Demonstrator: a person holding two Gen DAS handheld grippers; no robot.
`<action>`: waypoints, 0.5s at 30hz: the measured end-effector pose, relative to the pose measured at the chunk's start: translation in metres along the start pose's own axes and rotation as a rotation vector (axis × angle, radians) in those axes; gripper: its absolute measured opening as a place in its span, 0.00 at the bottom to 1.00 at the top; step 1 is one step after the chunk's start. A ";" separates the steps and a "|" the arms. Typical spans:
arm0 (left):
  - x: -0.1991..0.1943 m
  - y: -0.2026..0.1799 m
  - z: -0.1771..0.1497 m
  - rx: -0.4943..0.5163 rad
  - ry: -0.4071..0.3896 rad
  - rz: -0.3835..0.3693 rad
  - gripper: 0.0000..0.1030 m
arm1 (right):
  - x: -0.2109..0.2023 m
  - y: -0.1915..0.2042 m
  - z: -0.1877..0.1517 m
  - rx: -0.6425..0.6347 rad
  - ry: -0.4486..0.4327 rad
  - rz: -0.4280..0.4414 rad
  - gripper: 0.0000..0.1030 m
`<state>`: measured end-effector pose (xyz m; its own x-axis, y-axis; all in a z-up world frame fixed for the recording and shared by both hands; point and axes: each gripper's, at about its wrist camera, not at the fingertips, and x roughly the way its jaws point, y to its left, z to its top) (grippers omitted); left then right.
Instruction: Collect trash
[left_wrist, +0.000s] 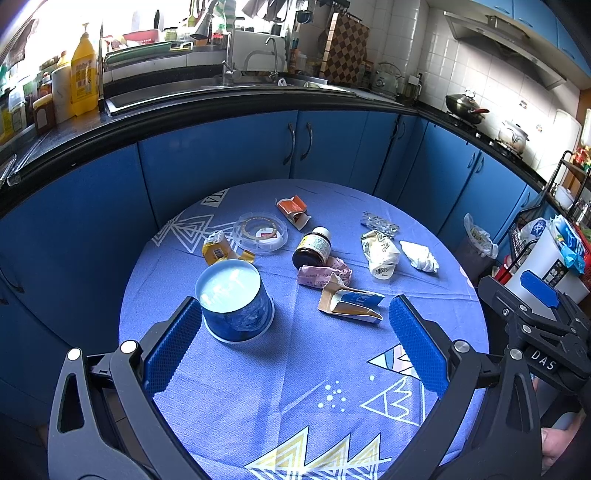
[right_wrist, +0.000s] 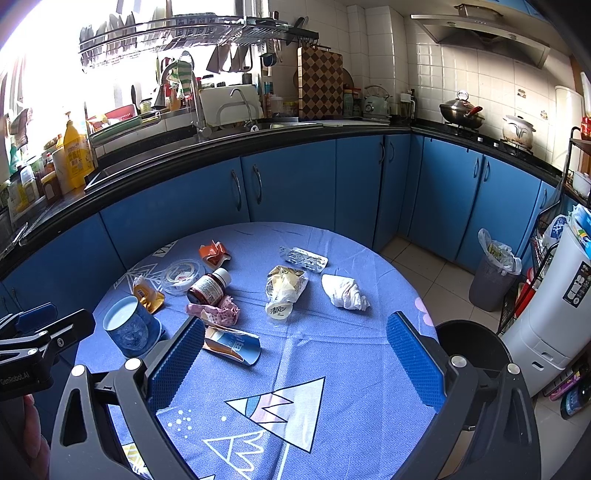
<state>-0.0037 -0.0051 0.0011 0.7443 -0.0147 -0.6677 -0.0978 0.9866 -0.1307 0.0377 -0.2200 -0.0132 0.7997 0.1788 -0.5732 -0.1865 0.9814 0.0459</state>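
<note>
Left wrist view: left gripper (left_wrist: 293, 338) and right gripper (right_wrist: 295, 356) both gape above the littered round table (left_wrist: 258, 398), holding nothing.

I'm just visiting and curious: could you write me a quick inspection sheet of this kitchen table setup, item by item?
Surface: round table under a blue patterned cloth.
Job's things: brown bottle on its side, crumpled white tissue, pink wrapper, torn blue carton, orange carton, blister pack, clear round lid, cream packet, yellow packet.
Clutter: blue paper cup, upright.
Grippers: left gripper and right gripper both open, holding nothing, above the near table edge.
Cables: nothing seen.
Surroundings: lined grey bin on the floor, right of the table; blue cabinets; sink counter.
</note>
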 end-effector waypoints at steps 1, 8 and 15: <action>0.000 0.001 0.000 0.000 0.000 0.000 0.97 | 0.000 0.000 0.000 0.000 0.000 0.001 0.93; 0.000 -0.001 0.000 0.000 0.000 -0.001 0.97 | -0.001 0.000 0.000 0.001 0.000 -0.001 0.93; -0.002 -0.003 0.000 -0.001 0.000 -0.002 0.97 | -0.001 0.000 0.000 0.001 0.000 0.000 0.93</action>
<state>-0.0048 -0.0081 0.0022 0.7442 -0.0164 -0.6677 -0.0971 0.9864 -0.1325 0.0366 -0.2202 -0.0125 0.7998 0.1784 -0.5731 -0.1857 0.9815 0.0464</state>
